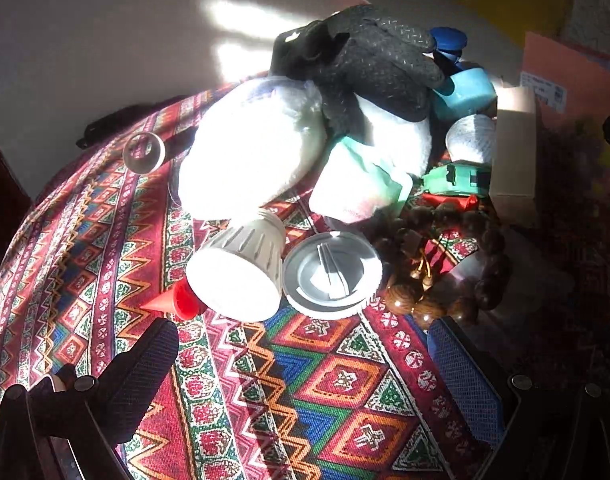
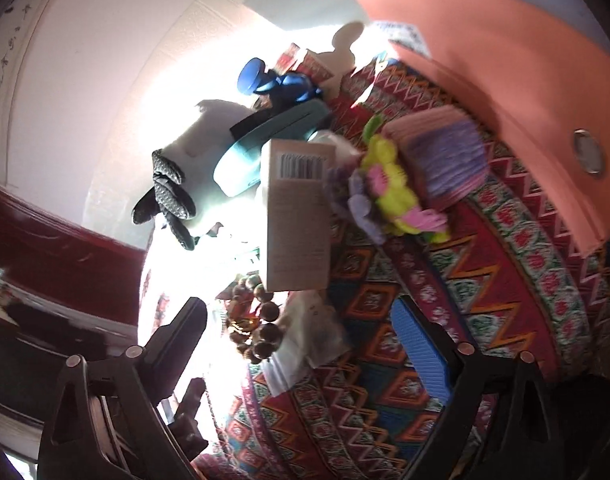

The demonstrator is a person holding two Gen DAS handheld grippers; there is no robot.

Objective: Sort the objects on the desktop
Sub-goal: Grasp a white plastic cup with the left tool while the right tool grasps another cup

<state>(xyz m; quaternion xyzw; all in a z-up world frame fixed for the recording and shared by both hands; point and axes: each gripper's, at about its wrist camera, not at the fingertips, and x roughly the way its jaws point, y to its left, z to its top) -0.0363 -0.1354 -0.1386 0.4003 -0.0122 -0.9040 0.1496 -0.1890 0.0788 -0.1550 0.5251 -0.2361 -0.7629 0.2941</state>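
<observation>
My left gripper point(image 1: 301, 340) is open just above the patterned tablecloth point(image 1: 337, 392), with nothing between its fingers. Ahead of it lie a white ribbed lamp bulb point(image 1: 237, 272) on its side, a grey round lid point(image 1: 331, 274), a small red cone cap point(image 1: 171, 302) and a string of brown wooden beads point(image 1: 445, 272). Behind them sit white pouches point(image 1: 249, 156), a black glove point(image 1: 369, 68) and a teal case point(image 1: 465, 94). My right gripper point(image 2: 301, 320) is open too, tilted, above the beads point(image 2: 261, 320) and a clear plastic bag point(image 2: 309, 344), facing a beige carton point(image 2: 297, 216).
An orange box point(image 2: 505, 80) stands at the table's far side, with a stack of purple-edged cards point(image 2: 445, 160) and a yellow-pink plush toy point(image 2: 389, 192) in front of it. A blue clip point(image 2: 277, 80) lies beyond the teal case. A glass disc point(image 1: 144, 152) sits far left.
</observation>
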